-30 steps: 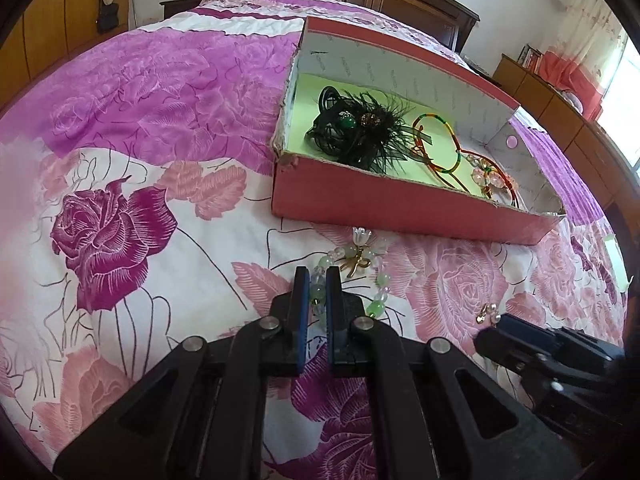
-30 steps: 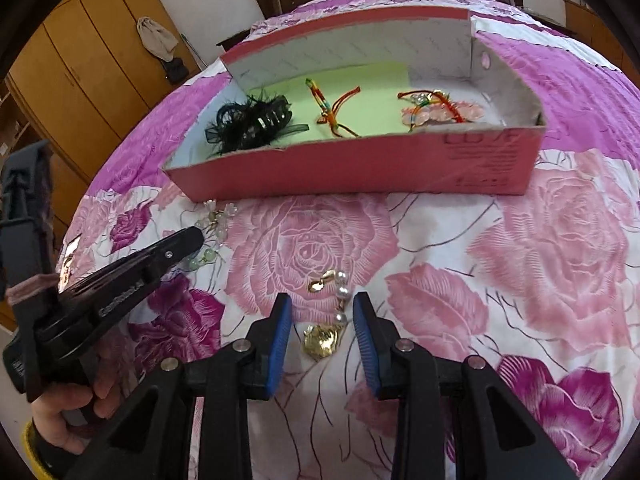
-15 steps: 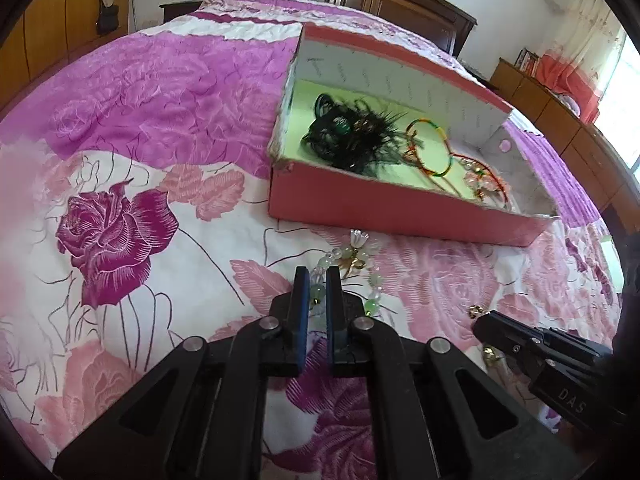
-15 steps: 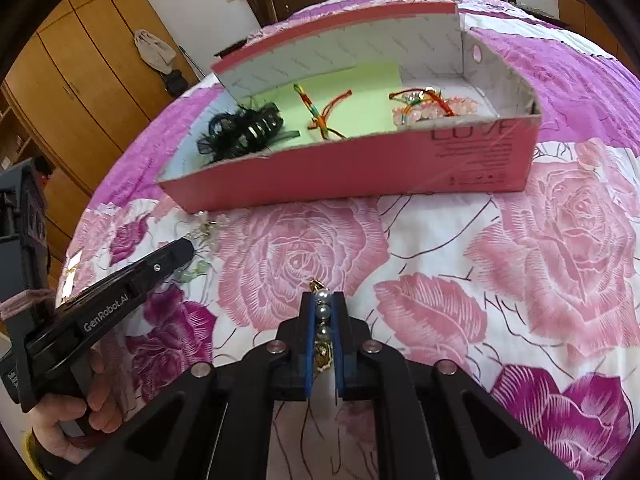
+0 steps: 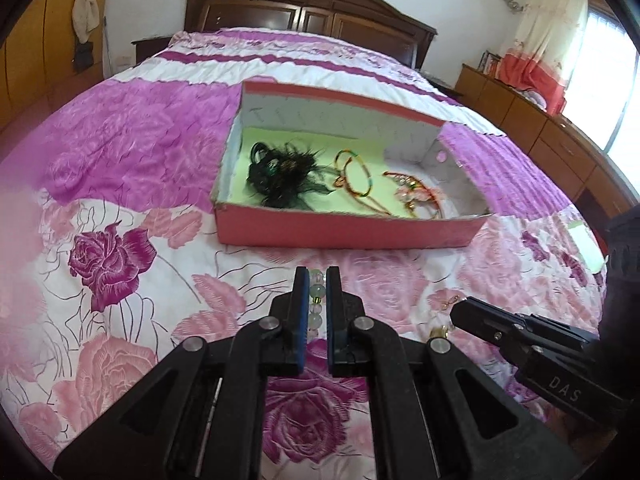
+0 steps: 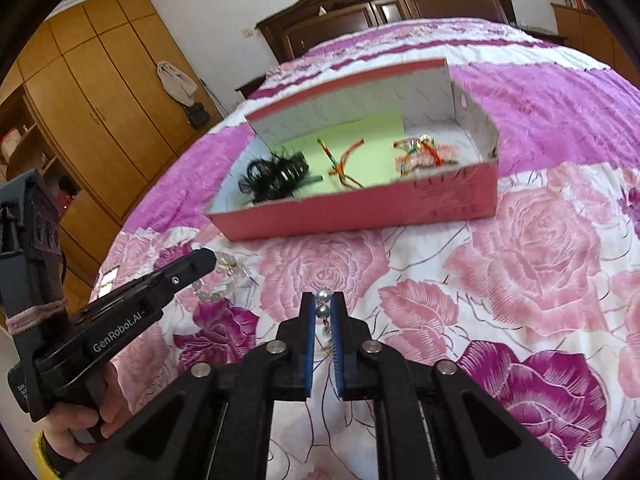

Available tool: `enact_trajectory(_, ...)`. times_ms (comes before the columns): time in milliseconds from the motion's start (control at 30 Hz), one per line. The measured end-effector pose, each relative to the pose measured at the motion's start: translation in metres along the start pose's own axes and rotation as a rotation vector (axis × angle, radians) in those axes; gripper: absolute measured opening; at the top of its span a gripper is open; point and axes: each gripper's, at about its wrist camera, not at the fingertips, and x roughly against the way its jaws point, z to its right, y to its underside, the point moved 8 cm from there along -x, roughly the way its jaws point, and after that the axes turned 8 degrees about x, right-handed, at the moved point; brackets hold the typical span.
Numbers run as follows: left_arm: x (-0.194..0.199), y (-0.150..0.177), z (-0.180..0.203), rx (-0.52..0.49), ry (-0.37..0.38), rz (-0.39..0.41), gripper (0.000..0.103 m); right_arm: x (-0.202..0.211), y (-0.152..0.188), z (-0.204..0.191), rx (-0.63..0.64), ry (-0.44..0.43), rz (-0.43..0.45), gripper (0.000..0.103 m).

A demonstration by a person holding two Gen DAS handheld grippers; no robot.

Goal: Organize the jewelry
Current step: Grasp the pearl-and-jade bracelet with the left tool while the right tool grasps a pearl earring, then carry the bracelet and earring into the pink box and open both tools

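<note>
In the left wrist view my left gripper (image 5: 317,277) is shut on a bracelet of green and clear beads (image 5: 316,291), held a little above the bedspread. My right gripper (image 6: 323,301) is shut on a pearl and gold earring (image 6: 322,312), which shows between its blue pads. Ahead of both lies the red cardboard box (image 5: 340,236) (image 6: 360,216), open at the top. Inside it are a black feathery hair clip (image 5: 280,176), a coloured bangle (image 5: 354,172) and a pink bead piece (image 5: 416,196). The right gripper's fingers (image 5: 472,314) show at lower right of the left wrist view.
Everything rests on a bed with a pink and purple rose bedspread (image 5: 120,256). A dark wooden headboard (image 5: 308,12) stands behind the box, wardrobes (image 6: 92,92) to the left, low cabinets (image 5: 532,120) to the right. A hand (image 6: 76,428) holds the left gripper's handle.
The right gripper shut on the pearl earring, which lay between its open fingers before. Both grippers have risen off the bedspread with their pieces, and the bracelet no longer lies on the cloth.
</note>
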Motion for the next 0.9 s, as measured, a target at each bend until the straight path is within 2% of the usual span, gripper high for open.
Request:
enact_trajectory(233, 0.018, -0.012, 0.021, -0.037, 0.033, 0.056, 0.0, 0.024, -0.015, -0.003, 0.027, 0.013, 0.084, 0.009)
enact_trajectory(467, 0.033, -0.034, 0.038, -0.078, 0.041, 0.154, 0.0, 0.041, -0.037, -0.003, 0.065, 0.05, 0.173, 0.009)
enact_trajectory(900, 0.017, -0.065, 0.045, -0.08, 0.028, 0.233, 0.0, 0.049, -0.08, 0.002, 0.122, 0.1, 0.277, 0.009)
